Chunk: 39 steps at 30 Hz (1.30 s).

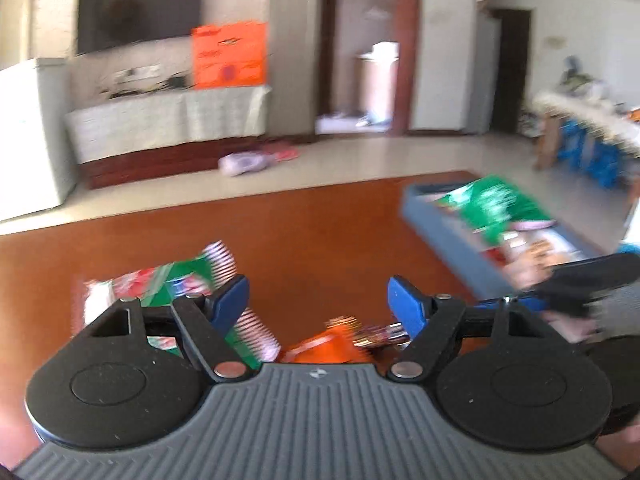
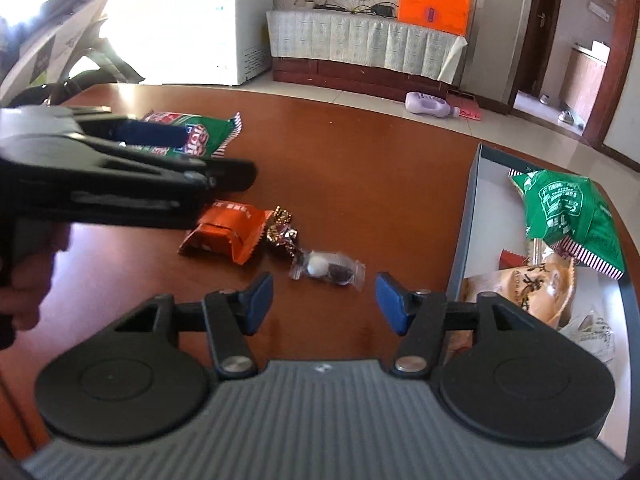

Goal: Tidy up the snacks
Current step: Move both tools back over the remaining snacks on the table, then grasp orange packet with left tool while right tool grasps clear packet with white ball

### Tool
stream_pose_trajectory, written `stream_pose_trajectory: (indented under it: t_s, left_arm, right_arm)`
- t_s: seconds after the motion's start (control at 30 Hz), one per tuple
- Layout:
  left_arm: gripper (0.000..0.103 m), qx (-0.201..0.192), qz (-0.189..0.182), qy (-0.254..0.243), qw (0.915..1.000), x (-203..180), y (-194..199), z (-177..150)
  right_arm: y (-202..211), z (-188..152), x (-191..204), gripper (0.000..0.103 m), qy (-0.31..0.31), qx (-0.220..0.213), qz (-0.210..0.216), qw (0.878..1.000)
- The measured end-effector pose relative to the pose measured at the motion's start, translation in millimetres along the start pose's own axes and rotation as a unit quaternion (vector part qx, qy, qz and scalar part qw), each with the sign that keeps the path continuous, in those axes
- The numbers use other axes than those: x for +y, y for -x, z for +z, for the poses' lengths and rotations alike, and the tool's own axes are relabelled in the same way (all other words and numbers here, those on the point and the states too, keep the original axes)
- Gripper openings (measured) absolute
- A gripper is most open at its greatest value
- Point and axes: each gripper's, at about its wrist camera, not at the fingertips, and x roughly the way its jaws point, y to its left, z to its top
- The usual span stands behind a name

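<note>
Both grippers — left [image 1: 318, 304], right [image 2: 324, 300] — hover with fingers spread, empty, over the table [image 2: 360, 152] beside the snack box [image 2: 472, 216].

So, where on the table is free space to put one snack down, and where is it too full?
Bare table lies between the green packet and the grey box, and just before the right tool. It is crowded around the orange packet, the foil candy and the clear candy, and inside the box.
</note>
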Motion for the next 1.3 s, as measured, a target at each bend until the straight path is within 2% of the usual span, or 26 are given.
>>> stream_pose_trajectory:
  t_s: [0.07, 0.17, 0.27, 0.43, 0.6, 0.63, 0.77, 0.87, 0.9, 1.03, 1.17, 1.3]
  left_arm:
    - [0.081, 0.012, -0.015, 0.003, 0.9998, -2, -7, -4]
    - [0.081, 0.039, -0.001, -0.018, 0.9991, -1, -26, -13]
    - [0.080, 0.064, 0.005, -0.012, 0.9978, 6, -42, -23]
    - [0.081, 0.077, 0.006, -0.006, 0.9970, 22, -44, -30]
    - [0.080, 0.082, -0.002, 0.018, 0.9964, 37, -42, -32]
    - [0.079, 0.083, -0.003, 0.017, 0.9964, 37, -43, -32]
    - [0.061, 0.089, -0.025, 0.018, 0.9955, 34, -38, -32]
    - [0.057, 0.089, -0.028, 0.014, 0.9955, 29, -38, -32]
    - [0.053, 0.088, -0.030, 0.016, 0.9956, 28, -37, -33]
    - [0.051, 0.088, -0.028, 0.022, 0.9955, 26, -36, -32]
    - [0.050, 0.088, -0.023, 0.022, 0.9956, 23, -36, -32]
    - [0.052, 0.086, -0.019, 0.024, 0.9958, 23, -31, -35]
  right_arm:
    - [-5, 0, 1, 0.070, -0.004, 0.005, -0.008, 1.000]
    - [-7, -2, 3, 0.070, -0.007, 0.007, -0.011, 1.000]
    - [-9, -3, 6, 0.070, -0.004, 0.007, -0.014, 1.000]
    - [-19, -1, 8, 0.069, -0.013, 0.014, -0.009, 1.000]
    - [-25, -2, 15, 0.077, -0.016, 0.005, -0.017, 1.000]
    - [-25, -2, 15, 0.077, -0.015, 0.001, -0.018, 1.000]
    - [-25, -5, 12, 0.077, -0.011, -0.004, -0.016, 1.000]
    - [-24, -5, 11, 0.077, -0.007, -0.006, -0.012, 1.000]
    - [-24, -5, 11, 0.075, -0.007, -0.006, -0.011, 1.000]
    - [-19, -7, 9, 0.067, -0.008, -0.004, -0.013, 1.000]
    - [-15, -6, 4, 0.052, -0.010, -0.002, -0.020, 1.000]
    - [-15, -5, 3, 0.053, -0.006, -0.006, -0.023, 1.000]
